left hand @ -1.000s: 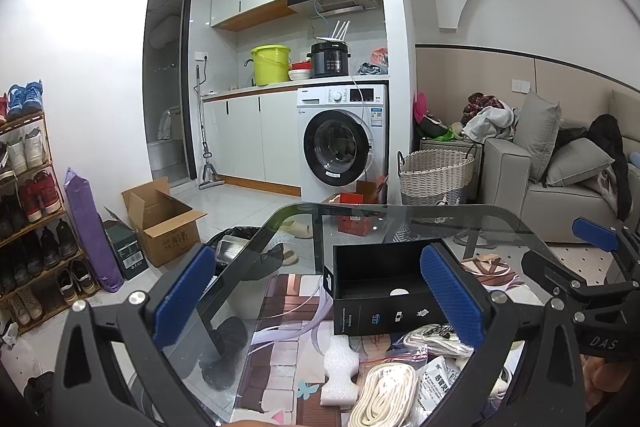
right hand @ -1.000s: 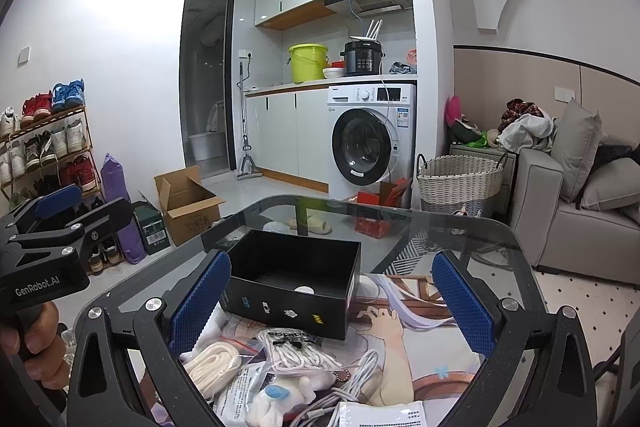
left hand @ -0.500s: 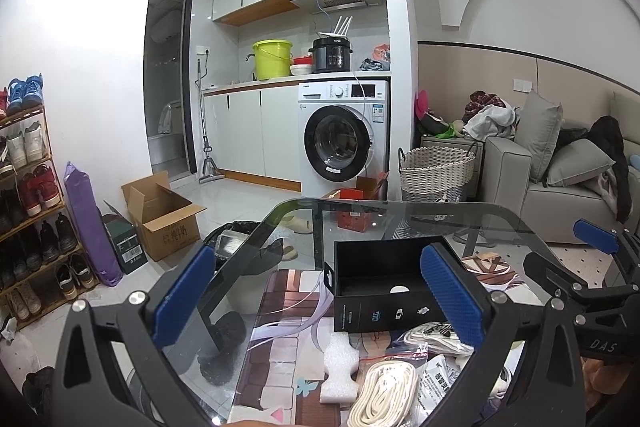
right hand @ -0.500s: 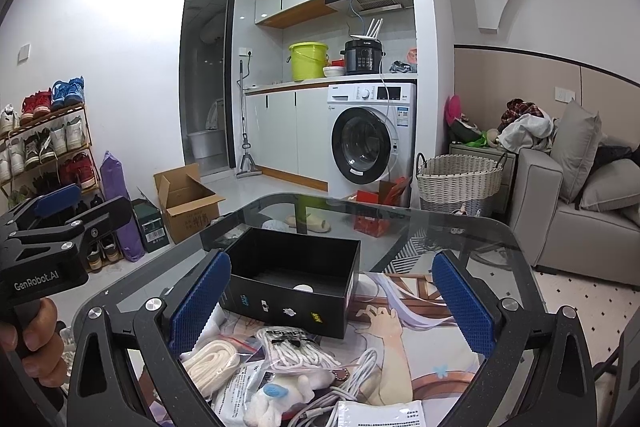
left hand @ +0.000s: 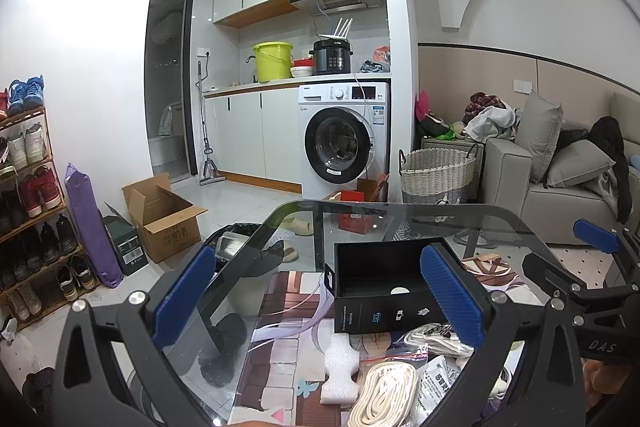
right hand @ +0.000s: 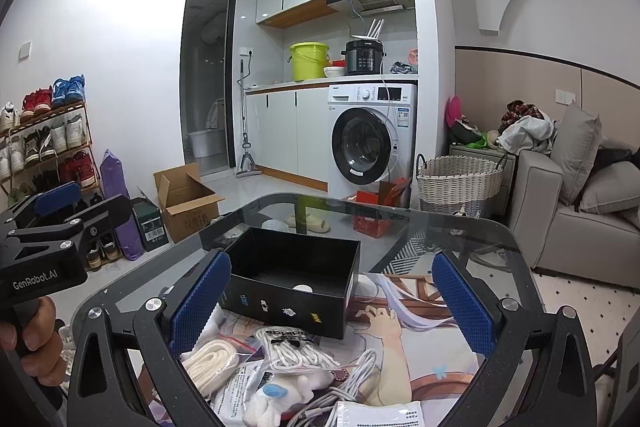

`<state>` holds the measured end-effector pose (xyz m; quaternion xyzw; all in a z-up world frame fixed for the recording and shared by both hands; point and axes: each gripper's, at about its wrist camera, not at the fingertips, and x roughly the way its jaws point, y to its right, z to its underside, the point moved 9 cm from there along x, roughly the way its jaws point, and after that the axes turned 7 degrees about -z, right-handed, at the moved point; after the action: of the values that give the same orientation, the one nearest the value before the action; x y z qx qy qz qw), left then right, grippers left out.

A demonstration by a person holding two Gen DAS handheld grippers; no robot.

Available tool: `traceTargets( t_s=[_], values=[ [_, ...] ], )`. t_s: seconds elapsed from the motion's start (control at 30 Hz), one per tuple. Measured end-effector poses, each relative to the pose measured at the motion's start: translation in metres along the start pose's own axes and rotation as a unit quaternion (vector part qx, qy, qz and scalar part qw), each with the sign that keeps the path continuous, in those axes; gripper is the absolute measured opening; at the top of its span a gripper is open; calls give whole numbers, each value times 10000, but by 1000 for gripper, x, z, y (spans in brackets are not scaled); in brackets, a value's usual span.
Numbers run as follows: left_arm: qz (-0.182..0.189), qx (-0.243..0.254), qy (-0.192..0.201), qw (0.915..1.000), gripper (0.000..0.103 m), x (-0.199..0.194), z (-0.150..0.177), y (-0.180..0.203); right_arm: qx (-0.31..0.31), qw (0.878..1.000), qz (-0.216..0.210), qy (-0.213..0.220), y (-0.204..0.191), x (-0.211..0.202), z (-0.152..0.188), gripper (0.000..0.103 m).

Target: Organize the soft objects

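1. Left wrist: my left gripper (left hand: 318, 297) spread wide, empty; its right finger hides part of black box (left hand: 384, 287).
2. Right wrist: my right gripper (right hand: 332, 301) spread, empty; cream rope (right hand: 210, 361) beneath it, half-hidden behind its left finger.

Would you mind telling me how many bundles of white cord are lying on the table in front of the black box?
2 bundles show clearly: a cream flat cord coil at front left, and a bagged white rope bundle just before the black box. Loose white cables lie nearby, and the tongs may hide more.

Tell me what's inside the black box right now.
The black box holds only a small white round thing on its floor. Its near wall hides the front strip of the floor.
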<state>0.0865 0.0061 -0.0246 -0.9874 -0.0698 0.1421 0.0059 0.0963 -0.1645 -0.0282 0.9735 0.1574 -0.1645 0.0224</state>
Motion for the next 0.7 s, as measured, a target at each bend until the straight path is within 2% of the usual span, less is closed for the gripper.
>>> traceTargets(
  t_s=[0.27,0.57,0.7],
  values=[
    [61,-50,-16,10000,103,0,-1,1,-6,10000,-2,2,0,0,0,103],
    [112,-91,-202,9997,103,6,4,3,-70,10000,1,10,6,1,-3,103],
    [132,2,-252,9996,103,9,7,6,-75,9998,-32,-166,10,8,-1,103]
  ],
)
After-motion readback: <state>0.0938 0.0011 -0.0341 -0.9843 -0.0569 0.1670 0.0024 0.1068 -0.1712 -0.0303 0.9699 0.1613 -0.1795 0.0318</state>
